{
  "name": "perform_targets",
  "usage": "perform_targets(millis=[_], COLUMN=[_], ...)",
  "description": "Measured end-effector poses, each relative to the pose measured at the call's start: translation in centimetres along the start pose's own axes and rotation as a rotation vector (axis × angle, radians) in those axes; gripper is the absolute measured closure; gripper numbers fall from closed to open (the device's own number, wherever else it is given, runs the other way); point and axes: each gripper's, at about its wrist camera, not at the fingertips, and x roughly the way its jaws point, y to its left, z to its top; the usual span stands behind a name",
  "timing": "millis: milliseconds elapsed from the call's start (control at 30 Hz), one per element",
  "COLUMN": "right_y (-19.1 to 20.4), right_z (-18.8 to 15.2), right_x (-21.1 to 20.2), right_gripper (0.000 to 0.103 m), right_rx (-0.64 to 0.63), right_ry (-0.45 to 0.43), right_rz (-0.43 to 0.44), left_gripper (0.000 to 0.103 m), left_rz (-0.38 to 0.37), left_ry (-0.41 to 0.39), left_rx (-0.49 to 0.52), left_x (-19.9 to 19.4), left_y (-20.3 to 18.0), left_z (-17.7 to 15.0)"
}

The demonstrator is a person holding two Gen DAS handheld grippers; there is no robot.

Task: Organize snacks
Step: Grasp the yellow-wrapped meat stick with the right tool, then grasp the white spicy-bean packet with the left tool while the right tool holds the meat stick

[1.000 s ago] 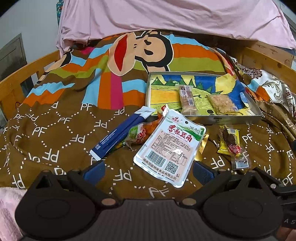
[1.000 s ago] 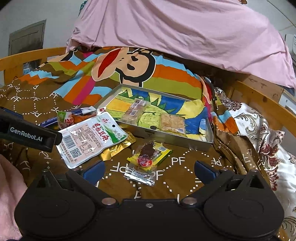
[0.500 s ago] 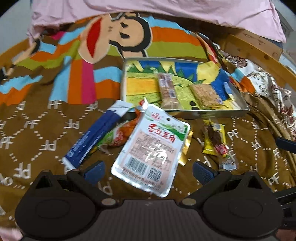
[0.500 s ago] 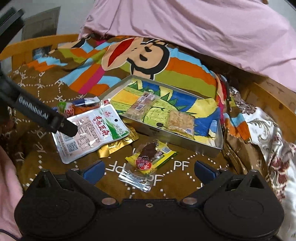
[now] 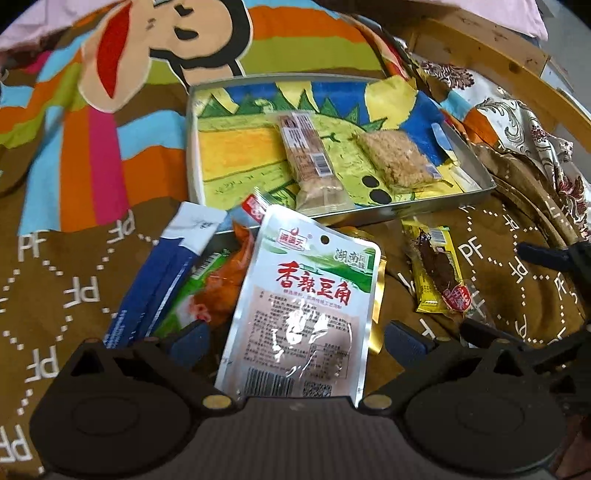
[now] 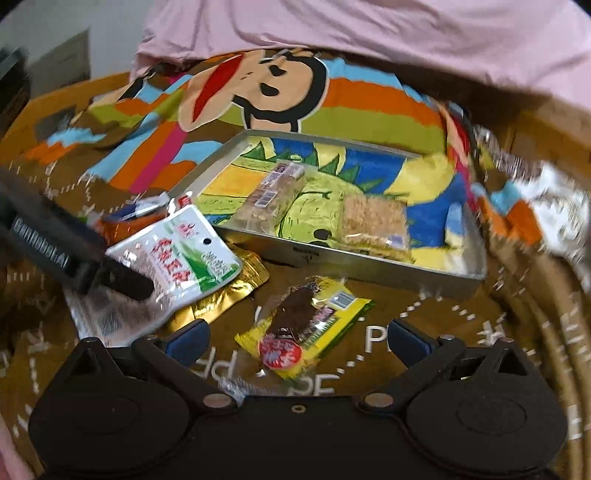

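The blanket point(image 5: 74, 280) is brown with white dotted diamonds and "PF" letters, giving way to stripes of orange, pink, light blue and green around a tan, black and red cartoon monkey face point(image 6: 258, 88). The metal tray point(image 5: 424, 210) is grey outside, its floor painted yellow, green and blue. The big pouch point(image 5: 306, 302) is silver-white with green and red characters, the long packet point(image 5: 162, 273) dark blue and white, the small wrapper point(image 6: 306, 325) yellow with a red disc, the sheet point(image 6: 369, 33) plain pink.

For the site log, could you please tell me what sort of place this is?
Probably a bedroom, with work done on a bed: a brown cartoon-print blanket as the surface, a pink sheet behind, and a wooden bed rail.
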Motion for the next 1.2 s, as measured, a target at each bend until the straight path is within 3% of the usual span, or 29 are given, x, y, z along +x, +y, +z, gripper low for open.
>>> perform_targets(millis=[200, 367, 467, 700, 967, 1200], right_y=[-0.4, 0.7, 1.2, 0.5, -0.4, -0.7], right_z=[-0.1, -0.5, -0.8, -0.9, -1.5, -1.6], right_x=[2.1, 2.1, 2.4, 1.5, -1.2, -0.9], right_gripper=[0.005, 0.007, 0.016, 0.048, 0.049, 0.048], right_rx=[0.081, 0.029, 0.002, 0.061, 0.107, 0.137], right_ry=[0.064, 0.085, 0.119, 0.131, 0.128, 0.155], right_rz=[0.04, 0.044, 0.033, 0.017, 0.002, 0.018], left_gripper=[0.001, 0.001, 0.001, 0.001, 0.001, 0.005], left_rz=[-0.015, -0.014, -0.016, 0.01, 0.083, 0.09], left_ry=[0.02, 0.054, 0.072, 0.101, 0.132, 0.108], left_rx=[0.069, 0.138, 0.155, 0.179, 0.221, 0.206], left_x=[1.2, 1.9, 2.1, 2.7, 4.0, 3.8], left_y=[-0.5, -1.2, -1.3, -1.7, -2.5, -2.4], left_z=[0.2, 0.1, 0.0, -0.3, -1.1, -1.4])
